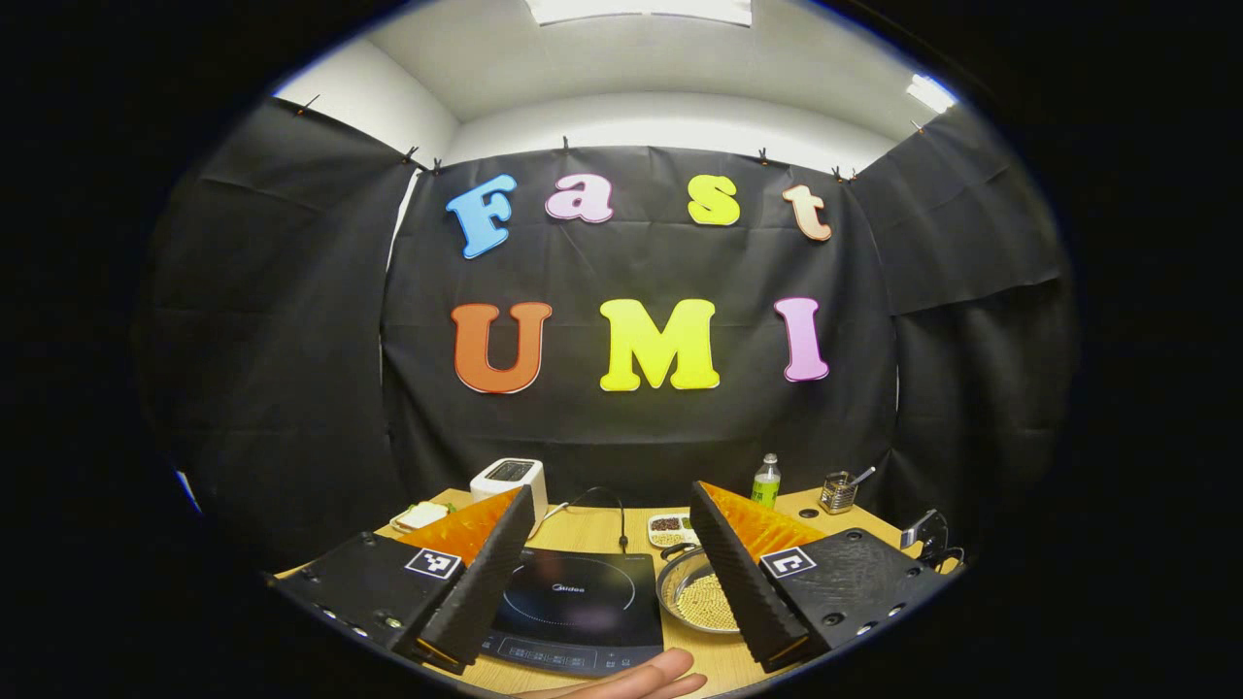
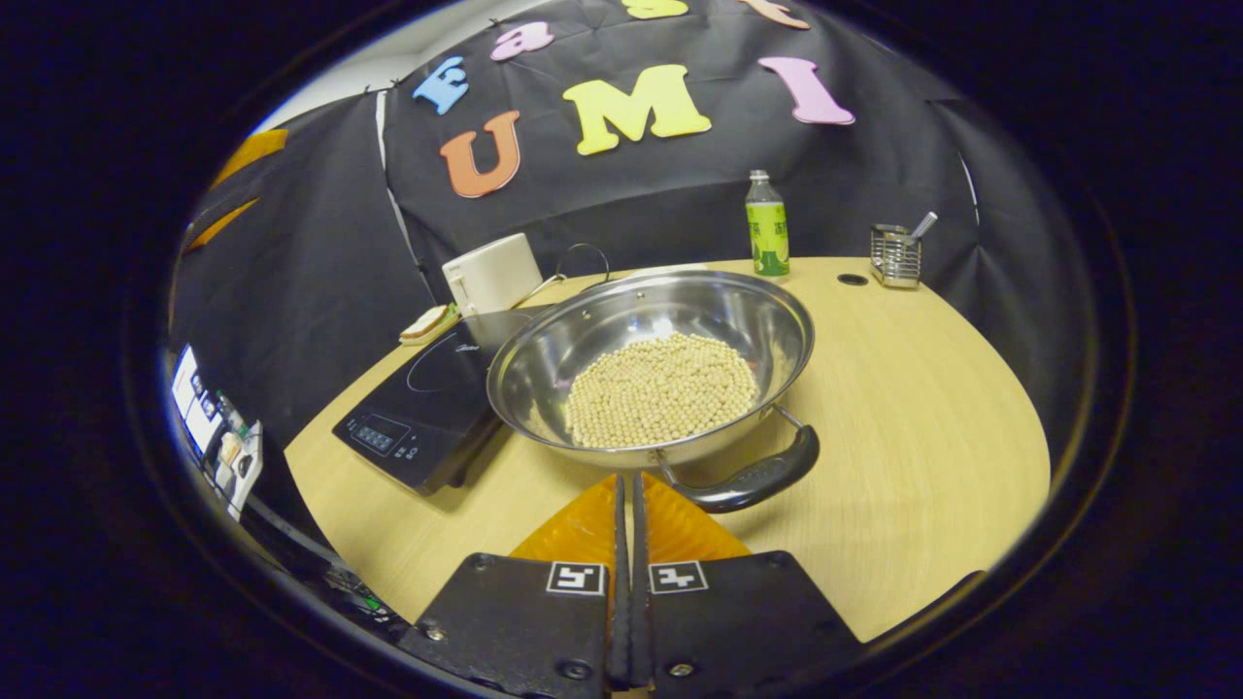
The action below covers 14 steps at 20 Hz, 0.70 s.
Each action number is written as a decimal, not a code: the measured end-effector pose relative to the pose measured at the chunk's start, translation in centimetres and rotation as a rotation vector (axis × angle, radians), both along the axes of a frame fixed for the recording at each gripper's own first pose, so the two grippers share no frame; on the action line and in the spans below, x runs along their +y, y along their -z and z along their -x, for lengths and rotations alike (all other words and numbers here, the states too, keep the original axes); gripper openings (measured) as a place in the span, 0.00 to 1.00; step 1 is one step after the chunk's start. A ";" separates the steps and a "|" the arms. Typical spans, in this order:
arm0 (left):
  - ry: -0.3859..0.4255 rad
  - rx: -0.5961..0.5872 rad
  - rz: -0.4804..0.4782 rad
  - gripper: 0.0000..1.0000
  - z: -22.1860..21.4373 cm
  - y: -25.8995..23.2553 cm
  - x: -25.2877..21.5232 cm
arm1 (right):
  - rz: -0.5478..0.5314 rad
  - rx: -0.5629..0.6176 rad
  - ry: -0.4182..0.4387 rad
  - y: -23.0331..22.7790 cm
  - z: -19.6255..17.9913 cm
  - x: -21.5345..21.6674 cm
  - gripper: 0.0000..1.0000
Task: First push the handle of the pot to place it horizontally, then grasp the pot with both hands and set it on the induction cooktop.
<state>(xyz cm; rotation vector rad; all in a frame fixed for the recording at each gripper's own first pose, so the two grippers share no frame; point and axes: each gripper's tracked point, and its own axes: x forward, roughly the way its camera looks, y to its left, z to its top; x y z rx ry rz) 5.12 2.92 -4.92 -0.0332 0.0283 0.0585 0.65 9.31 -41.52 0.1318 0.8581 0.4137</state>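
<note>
My left claw point(image 1: 612, 573) is spread wide with nothing between its two fingers, hanging above the near edge of the wooden table point(image 1: 602, 529). Through the gap I see the black cooktop point(image 1: 583, 602) lying flat, straight ahead at twelve o'clock. The pot point(image 1: 694, 597) sits just to the cooktop's right, at about one o'clock, partly hidden behind my right-hand finger; it holds a layer of small pale beans point(image 1: 707, 604). A hand point(image 1: 631, 680) shows at six o'clock, at the very bottom of the left gripper view.

My right claw point(image 2: 628, 505) is closed, its fingers pressed flat together with nothing held. Its tip is at the pot's point(image 2: 653, 364) near rim, just left of the dark handle point(image 2: 753, 478), which curves along the rim from twelve toward one o'clock; I cannot tell whether tip and rim touch. The beans point(image 2: 662, 388) lie heaped in the middle of the pot. The cooktop point(image 2: 422, 408) is at ten o'clock, and the pot's left edge overhangs its corner.

Farther back stand a white toaster point(image 2: 490, 272) at eleven o'clock, a green bottle point(image 2: 766, 228) at about one, and a small metal holder point(image 2: 894, 254) at two.
</note>
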 end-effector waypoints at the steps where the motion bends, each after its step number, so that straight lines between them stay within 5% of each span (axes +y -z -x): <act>1: 0.005 0.001 -0.005 0.96 -0.7 -0.1 -0.3 | 0.000 0.004 0.007 0.0 -0.3 -0.4 0.04; 14: 0.003 -0.003 -0.022 0.96 -5.4 -0.8 -1.8 | 0.135 -0.011 -0.031 0.5 -4.2 -4.8 0.01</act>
